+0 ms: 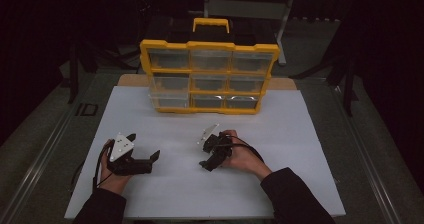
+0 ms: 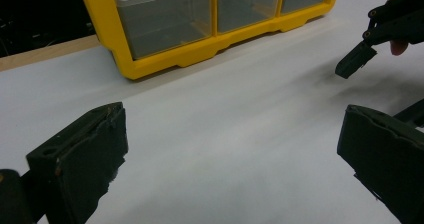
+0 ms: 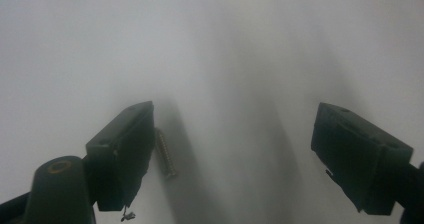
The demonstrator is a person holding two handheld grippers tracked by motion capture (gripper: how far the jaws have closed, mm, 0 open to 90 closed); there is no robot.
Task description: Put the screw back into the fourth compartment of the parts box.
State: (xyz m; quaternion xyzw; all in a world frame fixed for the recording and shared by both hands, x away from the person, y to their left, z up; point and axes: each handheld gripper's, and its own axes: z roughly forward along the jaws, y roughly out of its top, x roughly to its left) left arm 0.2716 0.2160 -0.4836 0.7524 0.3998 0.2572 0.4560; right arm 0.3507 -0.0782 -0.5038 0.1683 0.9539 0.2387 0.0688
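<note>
**Kid:** Two grippers are over the white board [image 1: 165, 199]. What is the right gripper [image 3: 232, 149] doing?

**Helper:** It points down at the board. Its jaws are wide apart. They hold nothing.

**Kid:** What is that little thing by it?

**Helper:** That is a screw [image 3: 165, 153]. It lies flat on the board, between the two jaws. It is right beside one jaw, the one on the left side of the right gripper view. I cannot tell if the jaw touches it. The other jaw is well away from it.

**Kid:** Can I see the screw from up high?

**Helper:** No, it is too small and dark there. From up high the right gripper [image 1: 214, 151] is near the middle of the board, in the person's right hand [image 1: 245, 156].

**Kid:** And the left gripper [image 1: 145, 159]?

**Helper:** It sits low by the board in the left hand [image 1: 112, 176]. In the left gripper view its jaws are wide apart too, with just bare board between them.

**Kid:** What is the yellow thing?

**Helper:** That is a box [image 1: 207, 76] with clear drawers. It stands at the far side of the board, well away from both grippers. In the left gripper view you see its bottom row [image 2: 165, 19] up close.
</note>
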